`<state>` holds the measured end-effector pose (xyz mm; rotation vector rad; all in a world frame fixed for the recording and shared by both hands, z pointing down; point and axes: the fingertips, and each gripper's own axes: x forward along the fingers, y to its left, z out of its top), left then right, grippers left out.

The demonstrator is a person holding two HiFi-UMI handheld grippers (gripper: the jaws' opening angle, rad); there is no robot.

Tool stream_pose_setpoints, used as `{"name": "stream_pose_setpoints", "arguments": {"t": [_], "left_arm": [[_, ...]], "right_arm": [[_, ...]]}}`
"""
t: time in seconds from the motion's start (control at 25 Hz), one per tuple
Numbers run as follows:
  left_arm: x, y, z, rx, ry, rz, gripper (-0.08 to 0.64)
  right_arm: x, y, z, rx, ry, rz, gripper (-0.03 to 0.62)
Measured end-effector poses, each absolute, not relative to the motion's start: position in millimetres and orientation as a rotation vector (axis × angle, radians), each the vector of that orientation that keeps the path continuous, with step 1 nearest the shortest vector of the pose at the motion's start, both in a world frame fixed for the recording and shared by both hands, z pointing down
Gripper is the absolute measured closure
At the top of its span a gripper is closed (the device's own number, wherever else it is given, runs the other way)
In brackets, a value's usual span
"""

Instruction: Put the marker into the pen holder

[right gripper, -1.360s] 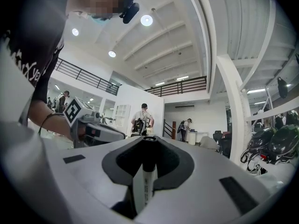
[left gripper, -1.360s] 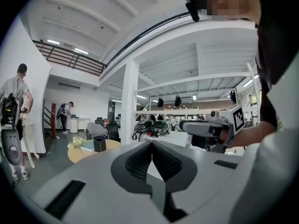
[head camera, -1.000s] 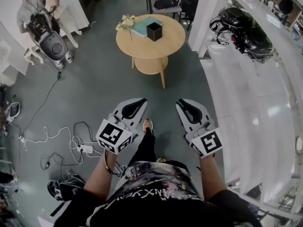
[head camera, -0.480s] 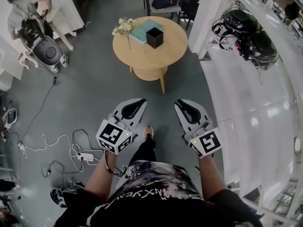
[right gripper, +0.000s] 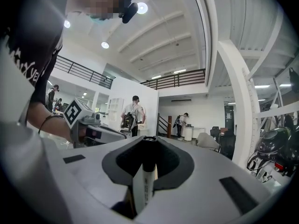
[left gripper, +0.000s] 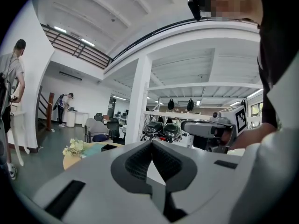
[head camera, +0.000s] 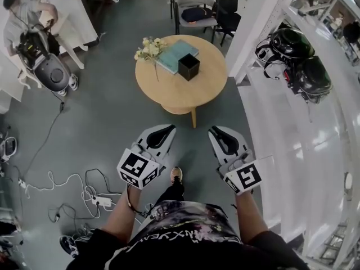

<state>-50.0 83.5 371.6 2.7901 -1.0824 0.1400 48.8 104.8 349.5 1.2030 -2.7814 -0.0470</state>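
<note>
The marker [right gripper: 144,183], white-barrelled with a dark cap, is seen pinched in the right claw [right gripper: 149,142]. It lies lengthwise in the gap between the two jaws, with its capped end pointing forward at the tips. In the head view the marker itself cannot be made out; only the claw around it is shown, held low in front of the body over the grey floor [head camera: 101,117]. The left claw [left gripper: 152,143] is pressed together with nothing between its jaws (bare pad against bare pad) and is held just beside the right one.

The pen holder [head camera: 188,67], a black open-topped box, stands on a round wooden counter [head camera: 169,97] well ahead of both claws. It is flanked by a teal book [head camera: 175,53] and a small bunch of pale flowers [head camera: 147,48]. Chairs [head camera: 194,10] are set beyond the counter, and loose cables [head camera: 73,179] are strewn on the floor to the left.

The pick-up may be judged done, since the marker is already gripped. What is left is the approach to the counter, the lining-up of the marker over the holder's mouth, and the release. None of that is judged to be begun, the holder being well apart from the marker.
</note>
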Motion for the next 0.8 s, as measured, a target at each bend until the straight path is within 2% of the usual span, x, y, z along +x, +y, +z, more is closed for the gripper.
{"name": "stream_pose_setpoints", "arguments": {"t": [0.8], "left_arm": [[-77,-26,371,2.793,-1.039,0.130,0.538]], "right_arm": [[18,-7,345,1.232,-2.753,-0.059,0.545]]}}
